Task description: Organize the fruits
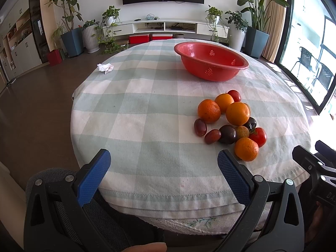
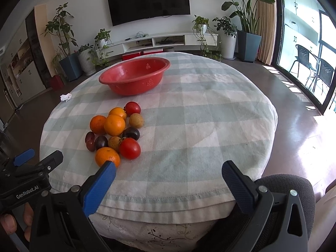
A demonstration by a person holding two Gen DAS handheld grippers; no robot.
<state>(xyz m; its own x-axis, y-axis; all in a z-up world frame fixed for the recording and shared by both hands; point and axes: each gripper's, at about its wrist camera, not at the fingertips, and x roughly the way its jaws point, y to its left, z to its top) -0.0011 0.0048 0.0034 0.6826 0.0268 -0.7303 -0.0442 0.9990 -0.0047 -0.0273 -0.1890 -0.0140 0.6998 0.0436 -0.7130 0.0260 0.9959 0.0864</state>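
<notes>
Right wrist view showed you a tan fruit (image 2: 136, 120) the oranges (image 1: 237, 113) hid from the left; both grippers (image 1: 163, 161) (image 2: 168, 171) gaped, holding nothing.

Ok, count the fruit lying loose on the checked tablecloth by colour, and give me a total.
Round orange citrus fruits: 4
Shiny red tomatoes: 2
Dark purple round fruits: 2
Dark red oblong fruits: 2
Tan rough-skinned round fruits: 2
Total: 12
</notes>
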